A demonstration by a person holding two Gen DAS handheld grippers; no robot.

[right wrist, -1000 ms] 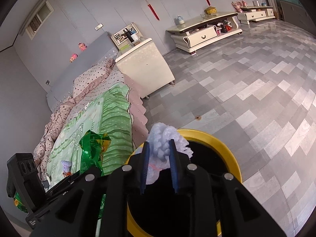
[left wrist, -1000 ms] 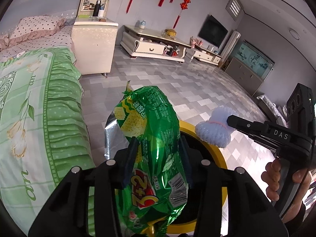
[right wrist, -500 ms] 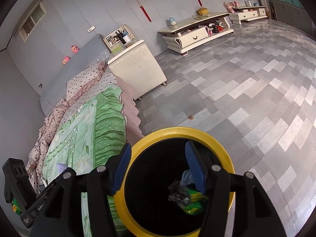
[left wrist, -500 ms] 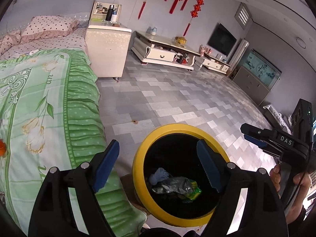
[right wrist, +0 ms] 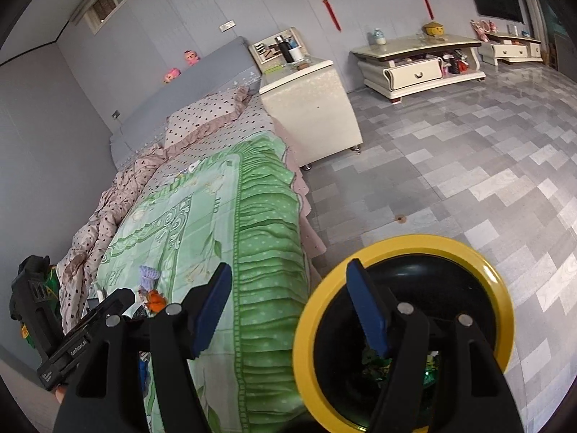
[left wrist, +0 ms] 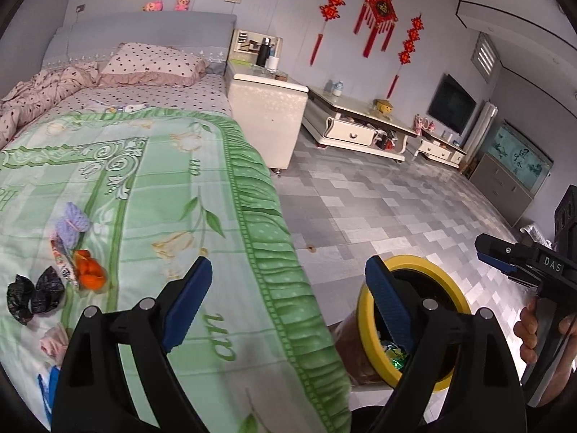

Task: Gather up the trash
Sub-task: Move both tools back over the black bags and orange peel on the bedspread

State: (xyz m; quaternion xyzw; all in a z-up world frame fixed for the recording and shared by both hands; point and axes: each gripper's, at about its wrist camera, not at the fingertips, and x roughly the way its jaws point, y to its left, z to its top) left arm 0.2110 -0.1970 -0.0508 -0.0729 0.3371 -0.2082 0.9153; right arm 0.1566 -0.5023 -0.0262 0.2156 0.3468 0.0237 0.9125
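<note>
Both loads dropped: our left gripper (left wrist: 288, 288) and right gripper (right wrist: 292, 297) have just been opening, nothing between them (wrapper now in yellow bin (right wrist: 487, 270)); near-left bed litter (left wrist: 77, 252) remains.

Bed top: open green quilt (left wrist: 151, 187), scraps clustered far left (left wrist: 77, 252).
Bin mouth (right wrist: 450, 249): unobstructed, beside bed edge.
Floor (left wrist: 378, 209): bare up to nightstand (left wrist: 267, 122).
</note>
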